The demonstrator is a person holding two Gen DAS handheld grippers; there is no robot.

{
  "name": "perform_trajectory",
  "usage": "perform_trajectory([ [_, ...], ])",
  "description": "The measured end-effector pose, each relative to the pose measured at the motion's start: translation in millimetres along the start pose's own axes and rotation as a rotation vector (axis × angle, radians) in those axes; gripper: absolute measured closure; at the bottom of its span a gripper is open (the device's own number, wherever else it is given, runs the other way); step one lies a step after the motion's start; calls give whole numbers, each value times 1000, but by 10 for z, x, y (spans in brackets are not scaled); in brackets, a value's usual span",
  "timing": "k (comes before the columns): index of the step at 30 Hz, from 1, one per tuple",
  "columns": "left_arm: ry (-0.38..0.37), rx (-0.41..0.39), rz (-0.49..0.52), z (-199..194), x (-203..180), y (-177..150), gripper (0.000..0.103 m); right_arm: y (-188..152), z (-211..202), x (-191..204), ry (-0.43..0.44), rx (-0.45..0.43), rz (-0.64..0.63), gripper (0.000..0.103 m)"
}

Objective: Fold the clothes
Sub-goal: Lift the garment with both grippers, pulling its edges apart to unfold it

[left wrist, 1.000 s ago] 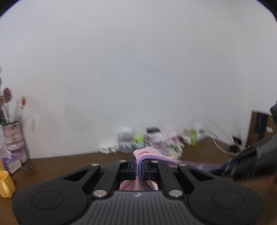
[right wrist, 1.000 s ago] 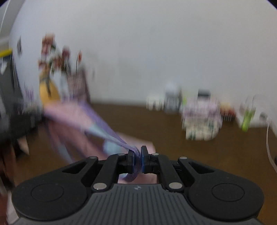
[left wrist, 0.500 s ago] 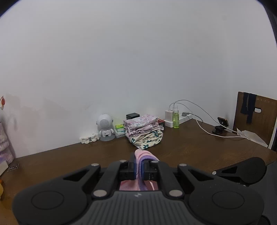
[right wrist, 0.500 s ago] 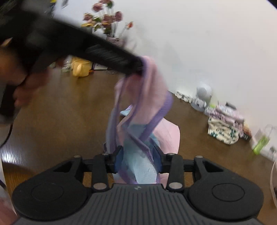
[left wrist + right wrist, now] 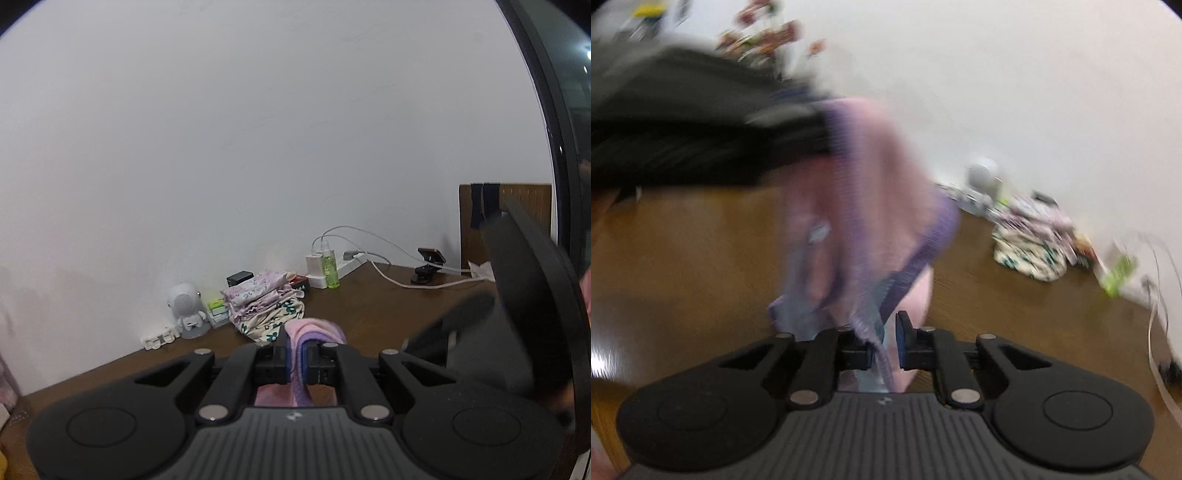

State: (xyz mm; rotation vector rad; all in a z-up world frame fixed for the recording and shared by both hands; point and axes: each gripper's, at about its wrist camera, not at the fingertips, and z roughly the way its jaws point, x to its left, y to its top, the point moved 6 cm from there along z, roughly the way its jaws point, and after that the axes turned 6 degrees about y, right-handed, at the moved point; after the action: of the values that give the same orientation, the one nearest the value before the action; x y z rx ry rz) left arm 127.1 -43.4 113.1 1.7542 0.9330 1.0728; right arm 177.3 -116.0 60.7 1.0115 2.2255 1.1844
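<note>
Left tongs point(image 5: 296, 356): jaws clamped on a fold of the pink-and-purple garment point(image 5: 314, 330), held above the table point(image 5: 388, 306). Right tongs point(image 5: 886, 341): jaws narrowly parted, blurred cloth hanging between them; grip uncertain. Beyond: folded clothes stack point(image 5: 264, 295) against the wall.

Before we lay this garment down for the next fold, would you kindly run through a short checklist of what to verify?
1. Left hand-held gripper shut on the pink garment: ok, cloth is pinched between its fingers.
2. Right hand-held gripper gripping the garment: not ok, its fingers stand apart with cloth hanging loosely between them.
3. Garment lifted off the wooden table: cannot tell, the right wrist view is blurred and the lower edge is hidden.
4. Landing space on the table in front: ok, bare wood shows left of the garment.
5. Clearance from the folded clothes stack by the wall: ok, it sits well behind.
</note>
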Motion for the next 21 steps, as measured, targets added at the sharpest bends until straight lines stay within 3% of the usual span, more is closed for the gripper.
perform_trajectory([
  [5, 45, 90, -70, 122, 44, -308, 89, 144, -261, -379, 26, -134, 229, 100],
  [8, 57, 138, -129, 163, 31, -462, 84, 268, -400, -481, 46, -200, 303, 101],
  [14, 64, 176, -199, 68, -64, -642, 65, 619, -487, -618, 9, -270, 334, 101],
  [21, 94, 207, -238, -2, -9, -746, 67, 855, -542, -577, 33, -313, 317, 101],
])
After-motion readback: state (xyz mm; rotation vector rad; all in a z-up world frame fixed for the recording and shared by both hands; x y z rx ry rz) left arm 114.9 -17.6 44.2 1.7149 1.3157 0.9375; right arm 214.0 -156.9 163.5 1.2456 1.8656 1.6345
